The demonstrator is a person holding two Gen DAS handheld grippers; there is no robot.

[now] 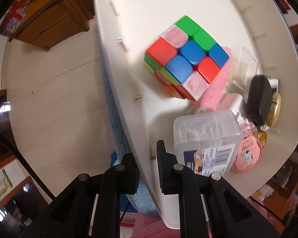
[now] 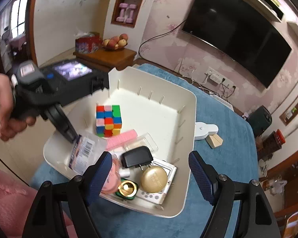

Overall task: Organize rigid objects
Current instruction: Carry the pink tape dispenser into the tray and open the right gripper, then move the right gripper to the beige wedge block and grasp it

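the left hand-held gripper (image 1: pixel 144 154) is clamped on the left wall of the white bin (image 2: pixel 190 119), which sits on the blue-covered table (image 2: pixel 224 138). inside lie a colour cube (image 2: pixel 108 120) and a black adapter (image 2: pixel 136 156). the right hand-held gripper (image 2: pixel 150 175) hovers wide apart, gripping nothing.
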